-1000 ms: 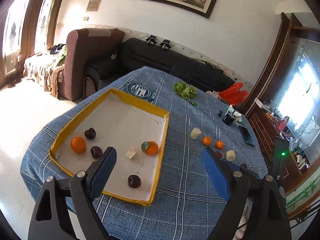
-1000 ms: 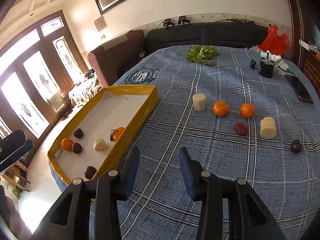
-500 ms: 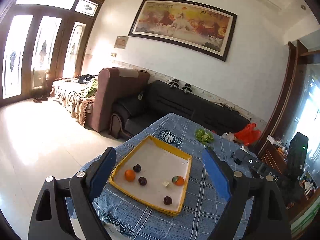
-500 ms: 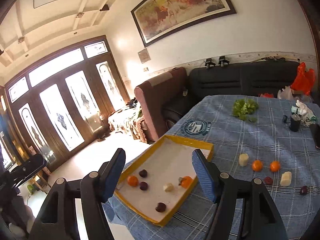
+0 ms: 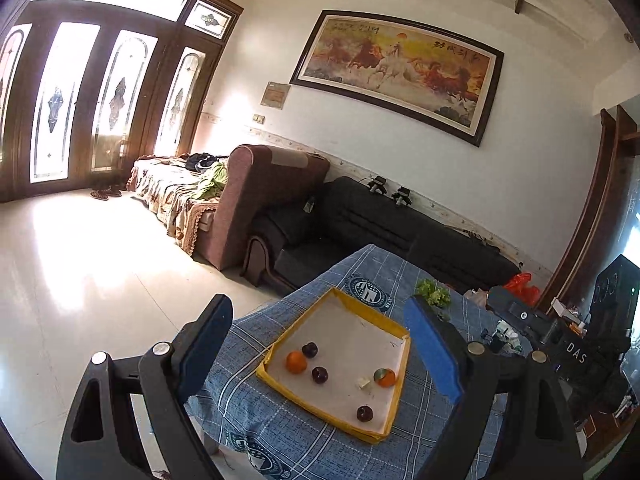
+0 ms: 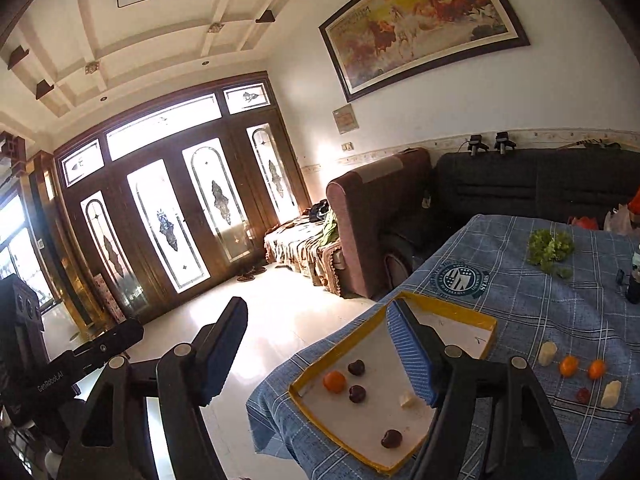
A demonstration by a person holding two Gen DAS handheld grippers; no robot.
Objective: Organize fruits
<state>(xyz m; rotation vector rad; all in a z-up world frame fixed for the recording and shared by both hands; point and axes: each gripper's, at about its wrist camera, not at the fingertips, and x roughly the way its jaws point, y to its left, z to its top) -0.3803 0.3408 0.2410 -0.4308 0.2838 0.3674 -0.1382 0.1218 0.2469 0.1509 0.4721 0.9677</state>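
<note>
A yellow-rimmed tray (image 5: 280, 350) (image 6: 448, 307) sits on the blue checked tablecloth (image 5: 256, 412) (image 6: 560, 304). It holds an orange (image 5: 296, 362) (image 6: 334, 382), dark plums (image 5: 320, 374) (image 6: 357, 393), a white chunk (image 5: 363, 383) (image 6: 407, 400) and an orange-green fruit (image 5: 384, 377). Outside the tray lie two small oranges (image 6: 568, 365), white chunks (image 6: 547, 353), a red fruit (image 6: 583, 395) and a plum (image 6: 632, 416). My left gripper (image 5: 320, 344) and right gripper (image 6: 316, 344) are both open, empty, and held high and back from the table.
Green leaves (image 5: 433, 293) (image 6: 550, 246) lie at the table's far side. A brown sofa (image 5: 256, 200) and a black sofa (image 5: 400, 224) stand behind the table. The other gripper's body (image 5: 560, 340) shows at the right. A dark bottle (image 6: 634, 280) stands at the right edge.
Both grippers have pulled up and back from the table, so the tray and fruits look much smaller. The right gripper has opened wider. The fruits have not moved.
</note>
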